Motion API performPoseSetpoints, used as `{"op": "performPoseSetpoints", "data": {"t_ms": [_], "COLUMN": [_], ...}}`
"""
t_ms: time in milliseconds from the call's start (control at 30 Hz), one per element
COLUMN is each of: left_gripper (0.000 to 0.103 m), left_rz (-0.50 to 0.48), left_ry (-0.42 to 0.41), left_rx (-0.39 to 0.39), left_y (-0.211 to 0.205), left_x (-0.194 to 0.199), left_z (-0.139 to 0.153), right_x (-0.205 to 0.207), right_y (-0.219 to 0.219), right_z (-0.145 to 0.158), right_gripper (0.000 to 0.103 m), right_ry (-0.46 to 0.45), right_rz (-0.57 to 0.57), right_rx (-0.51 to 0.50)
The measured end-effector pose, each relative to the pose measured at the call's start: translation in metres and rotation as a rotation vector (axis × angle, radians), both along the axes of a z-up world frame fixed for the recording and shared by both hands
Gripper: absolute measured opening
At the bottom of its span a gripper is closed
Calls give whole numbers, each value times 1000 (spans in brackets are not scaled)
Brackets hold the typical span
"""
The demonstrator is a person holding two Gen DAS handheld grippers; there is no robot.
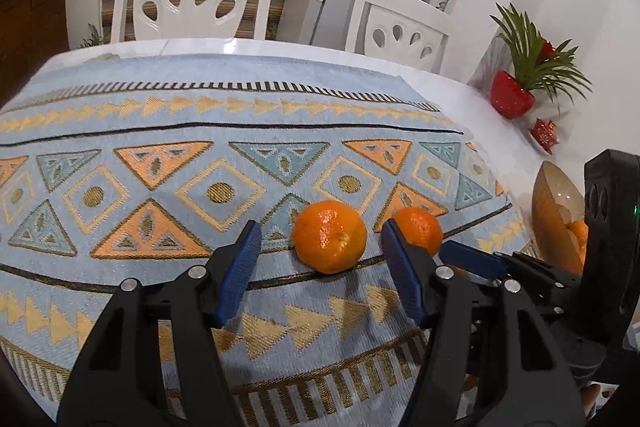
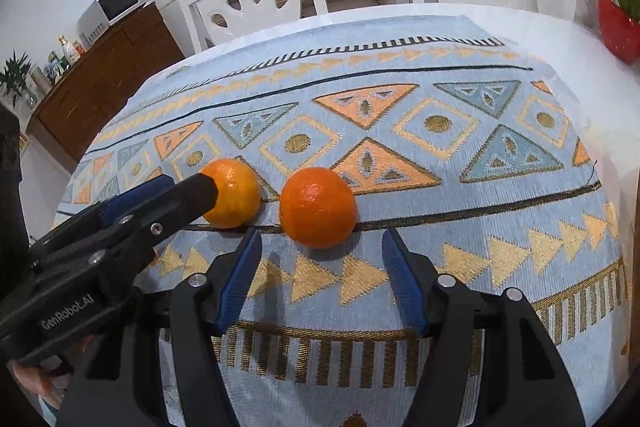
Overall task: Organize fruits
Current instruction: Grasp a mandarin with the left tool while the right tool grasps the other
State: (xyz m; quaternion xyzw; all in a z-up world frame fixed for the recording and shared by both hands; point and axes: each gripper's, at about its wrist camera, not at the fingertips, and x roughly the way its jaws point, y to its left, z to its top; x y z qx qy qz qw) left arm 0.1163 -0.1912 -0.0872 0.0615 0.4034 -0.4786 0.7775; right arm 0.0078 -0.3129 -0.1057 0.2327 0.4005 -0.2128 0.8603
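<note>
Two oranges side by side on patterned cloth on table (image 1: 452, 83). Left hand-held gripper (image 1: 320, 239) spread wide, left orange (image 1: 329, 236) between fingertips, untouched. Right hand-held gripper (image 2: 320, 247) also spread, just before right orange (image 2: 318, 207). Bowl (image 1: 554, 215) with oranges at table edge.

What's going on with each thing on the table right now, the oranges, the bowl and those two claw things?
Left orange: loose on the cloth, ahead of the left gripper, ungripped.
Right orange: loose on the cloth, ungripped.
Bowl: already holds oranges.
Left gripper: open, empty.
Right gripper: open, empty.
</note>
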Motion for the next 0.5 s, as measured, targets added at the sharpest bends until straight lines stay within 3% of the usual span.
{"op": "performPoseSetpoints", "data": {"t_ms": [67,200,267,500], "left_gripper": [63,63,63,63], "left_rz": [1,-10,-10,5], "left_ry": [18,46,70,76], "left_rx": [-4,1,-1,-2], "left_y": [0,-2,-2,-4], "left_x": [2,5,9,11], "left_z": [-1,-5,-7,-8], "right_x": [2,7,8,11], "right_y": [2,6,7,6], "right_z": [1,1,0,0], "right_gripper": [60,44,41,39], "right_ry": [4,10,16,28], "right_rz": [2,10,13,11], "right_rx": [-22,-49,-59,-70]}}
